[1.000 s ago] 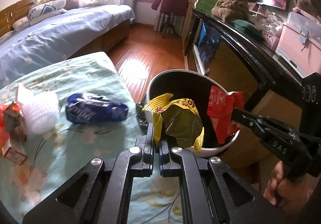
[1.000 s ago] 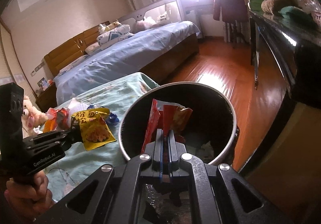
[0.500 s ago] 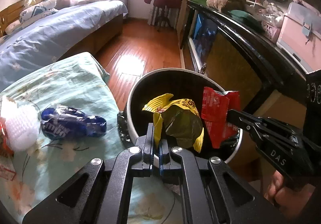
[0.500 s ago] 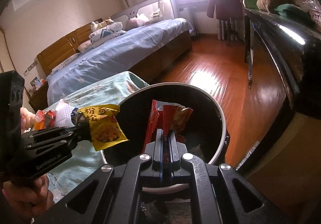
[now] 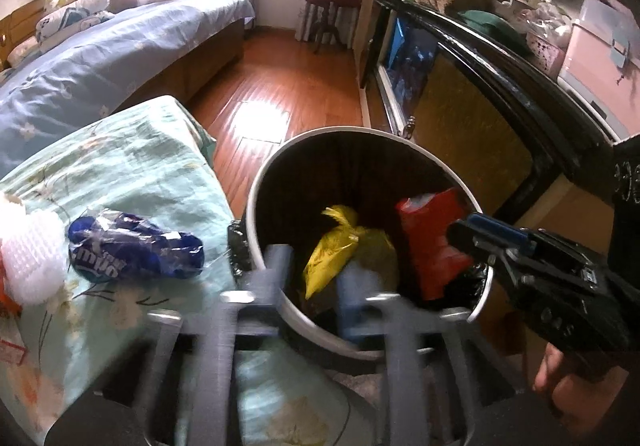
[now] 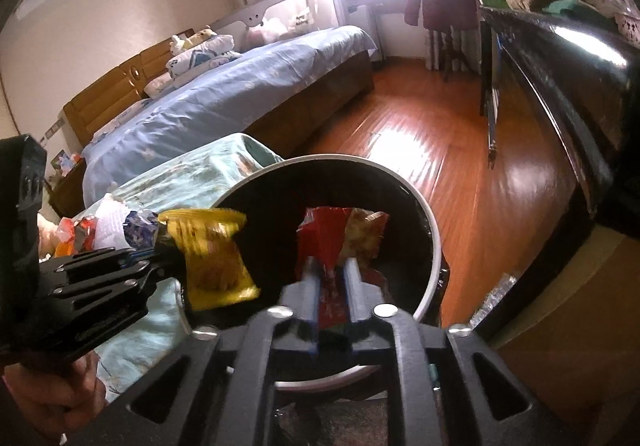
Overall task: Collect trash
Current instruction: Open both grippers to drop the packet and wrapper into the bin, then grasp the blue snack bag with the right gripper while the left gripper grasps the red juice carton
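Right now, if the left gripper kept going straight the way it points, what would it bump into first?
Most likely the yellow wrapper dropping just ahead of its fingers, which have just been opening. Past that lies the dark inside of the trash bin. Depth is hard to judge.

Two close wrist views, both angled down over the bin (image 5: 362, 134).

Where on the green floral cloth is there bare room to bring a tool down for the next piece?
Free: green floral cloth beyond the blue crinkled wrapper, toward its far corner. Crowded: left edge, with white foam netting touching that wrapper and red scraps beside.
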